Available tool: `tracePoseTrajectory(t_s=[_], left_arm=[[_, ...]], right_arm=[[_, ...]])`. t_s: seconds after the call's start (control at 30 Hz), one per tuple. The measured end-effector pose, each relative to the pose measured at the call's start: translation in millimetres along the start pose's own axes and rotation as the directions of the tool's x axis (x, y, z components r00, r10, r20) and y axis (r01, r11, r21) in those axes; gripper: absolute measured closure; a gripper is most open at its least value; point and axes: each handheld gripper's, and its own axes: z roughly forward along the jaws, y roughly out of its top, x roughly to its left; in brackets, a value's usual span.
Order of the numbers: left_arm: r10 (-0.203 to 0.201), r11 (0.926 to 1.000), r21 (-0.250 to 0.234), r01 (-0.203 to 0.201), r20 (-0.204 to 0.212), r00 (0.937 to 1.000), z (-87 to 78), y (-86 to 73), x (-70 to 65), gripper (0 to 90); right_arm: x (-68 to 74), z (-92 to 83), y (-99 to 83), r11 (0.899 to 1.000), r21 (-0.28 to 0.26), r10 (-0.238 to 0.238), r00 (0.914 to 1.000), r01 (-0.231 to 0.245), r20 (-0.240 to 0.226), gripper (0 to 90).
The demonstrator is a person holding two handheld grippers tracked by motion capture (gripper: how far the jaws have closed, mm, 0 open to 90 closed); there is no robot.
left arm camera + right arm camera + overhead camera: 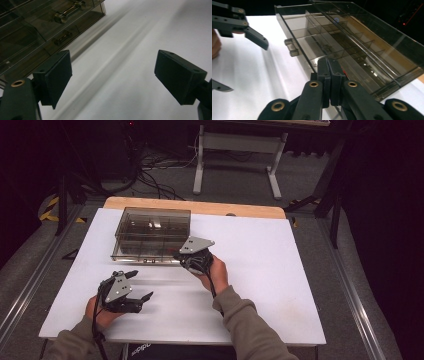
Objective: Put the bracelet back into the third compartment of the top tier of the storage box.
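A person is sitting at the white table (260, 285), working a gripper in each hand. The left gripper (137, 285) is hovering over the near left part of the table with its jaws spread wide and nothing between them; in its own view bare white surface is showing between the two black pads (58, 75). The right gripper (186, 260) is sitting at the front right corner of the smoky transparent drawer box (152, 232) (the box is standing toward the far left of the table). Its jaws are pressing flat against each other, and I cannot tell whether anything is pinched between them. One drawer (297, 37) is standing pulled out from the box front, its small handle (291, 47) sticking out.
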Motion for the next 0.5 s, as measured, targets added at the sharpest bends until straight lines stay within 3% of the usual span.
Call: tracePoseTrajectory(t_s=[0.23, 0.5], left_arm=[[0.003, 1.0, 0.0, -0.003, -0.01, 0.9999, -0.3, -0.2, 0.2, 15.5], [0.004, 1.0, 0.001, -0.004, -0.017, 0.9998, -0.8, -0.2, 0.7, 15.5]], right_arm=[[-9.1, 6.1, -5.1, 0.999, 0.023, 0.029, 0.9982, -0.031, 0.053, 83.5], [-8.3, -1.5, -3.0, 0.998, -0.021, 0.056, 0.9955, -0.055, 0.076, 71.8]])
